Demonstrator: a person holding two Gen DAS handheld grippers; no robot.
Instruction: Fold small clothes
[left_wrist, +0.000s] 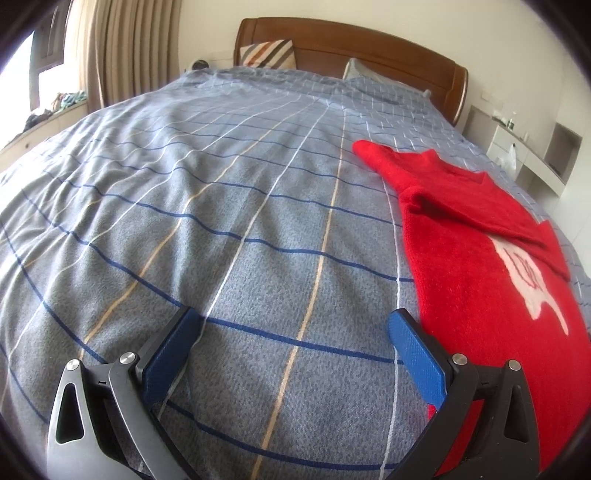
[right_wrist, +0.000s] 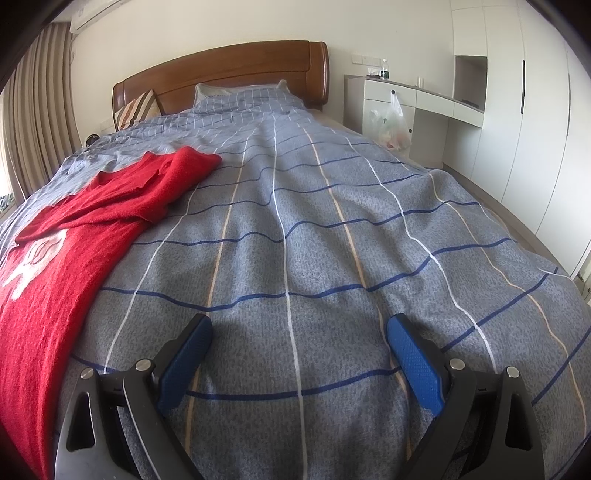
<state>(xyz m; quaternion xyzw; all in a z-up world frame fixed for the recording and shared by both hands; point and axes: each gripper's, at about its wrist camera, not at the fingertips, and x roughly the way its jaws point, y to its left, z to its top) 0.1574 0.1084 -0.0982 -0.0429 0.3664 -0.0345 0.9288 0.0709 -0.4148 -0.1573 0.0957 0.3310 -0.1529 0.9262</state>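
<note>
A small red knitted sweater (left_wrist: 476, 266) with a white motif lies flat on the grey-blue checked bedspread (left_wrist: 240, 206), with both sleeves folded in across the body. My left gripper (left_wrist: 293, 321) is open and empty, just left of the sweater's lower edge; its right blue pad (left_wrist: 415, 354) lies beside the hem. In the right wrist view the sweater (right_wrist: 70, 254) lies to the left. My right gripper (right_wrist: 299, 326) is open and empty over bare bedspread (right_wrist: 332, 236), to the right of the sweater.
A wooden headboard (right_wrist: 236, 70) and pillows (right_wrist: 240, 94) stand at the far end. A striped cushion (left_wrist: 267, 53) leans at the head. A white desk unit with a hanging plastic bag (right_wrist: 393, 122) and wardrobes (right_wrist: 528, 122) stand right of the bed. Curtains (left_wrist: 125, 48) hang left.
</note>
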